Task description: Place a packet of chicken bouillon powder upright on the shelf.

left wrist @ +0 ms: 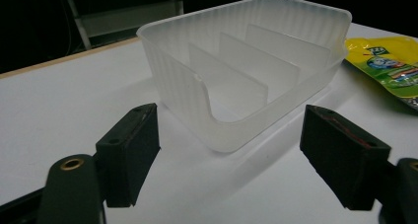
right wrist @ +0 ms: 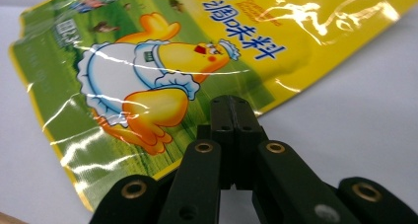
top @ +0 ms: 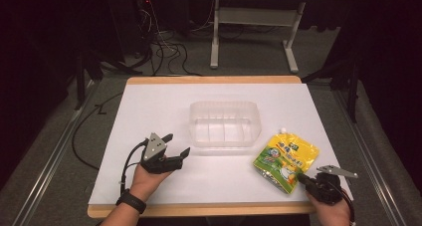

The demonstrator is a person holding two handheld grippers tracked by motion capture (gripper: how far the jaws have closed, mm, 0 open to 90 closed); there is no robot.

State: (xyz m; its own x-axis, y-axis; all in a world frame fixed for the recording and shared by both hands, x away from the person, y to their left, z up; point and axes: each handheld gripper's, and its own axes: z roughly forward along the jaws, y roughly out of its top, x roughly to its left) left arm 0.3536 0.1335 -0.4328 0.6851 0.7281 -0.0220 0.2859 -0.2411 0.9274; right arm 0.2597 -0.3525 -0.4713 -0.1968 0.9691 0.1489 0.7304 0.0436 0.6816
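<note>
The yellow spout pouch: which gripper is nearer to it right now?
Right. The right gripper, jaws shut, sits at the pouch's near edge. The left gripper is open, well to the pouch's left, facing the clear plastic bin.

A table (top: 149,99) with a light wooden edge stands in the dim room, its top covered almost wholly by a white sheet. Near the middle of that sheet sits a clear, frosted plastic container (top: 225,123) with ribbed walls and upright dividers inside. Off to its right and nearer the person, close by but apart from it, a yellow and green pouch (top: 285,160) with a cartoon chick lies flat.
</note>
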